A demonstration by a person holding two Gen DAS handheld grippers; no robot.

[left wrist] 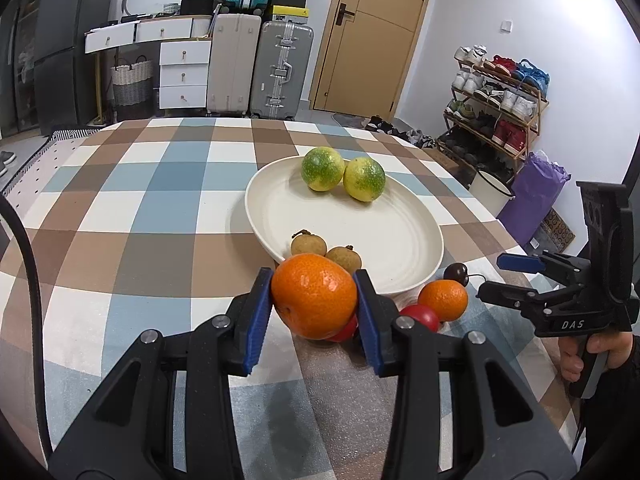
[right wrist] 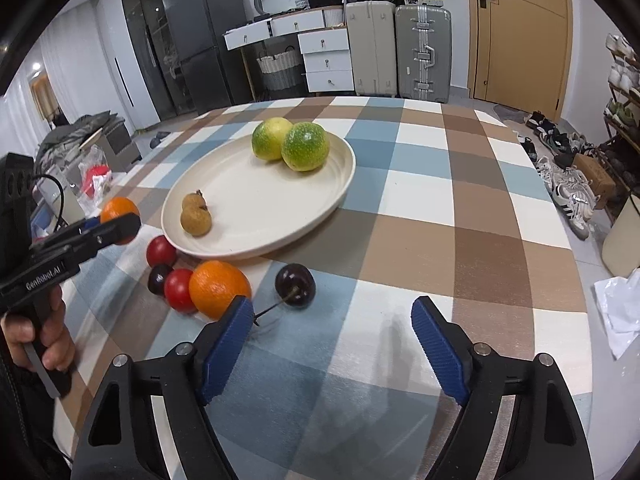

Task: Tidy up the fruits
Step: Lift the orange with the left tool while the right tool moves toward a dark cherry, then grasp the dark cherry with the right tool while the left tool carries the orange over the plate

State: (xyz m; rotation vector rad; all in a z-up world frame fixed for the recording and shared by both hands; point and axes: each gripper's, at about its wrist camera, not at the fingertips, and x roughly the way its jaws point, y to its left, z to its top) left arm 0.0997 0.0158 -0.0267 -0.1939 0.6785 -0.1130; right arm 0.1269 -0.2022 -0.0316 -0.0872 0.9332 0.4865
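Note:
My left gripper (left wrist: pixel 314 306) is shut on an orange tangerine (left wrist: pixel 314 294), held just above the table in front of the cream plate (left wrist: pixel 360 220). On the plate lie two green-yellow citrus fruits (left wrist: pixel 322 169) and two brown longans (left wrist: pixel 308 244). Beside the plate's near rim sit a second tangerine (right wrist: pixel 218 288), red cherry tomatoes (right wrist: pixel 178 290) and a dark cherry (right wrist: pixel 159 278). Another dark cherry (right wrist: pixel 295 283) with a stem lies just ahead of my right gripper (right wrist: pixel 332 316), which is open with nothing between its fingers. The left gripper (right wrist: pixel 116 222) with its tangerine shows at the left edge.
A blue, brown and white checked cloth (right wrist: pixel 440 220) covers the table. Beyond the far edge stand suitcases (left wrist: pixel 256 68), white drawers (left wrist: pixel 184 76) and a wooden door (left wrist: pixel 372 36). A shoe rack (left wrist: pixel 496 104) stands to the right. A hand (right wrist: pixel 44 332) grips the left handle.

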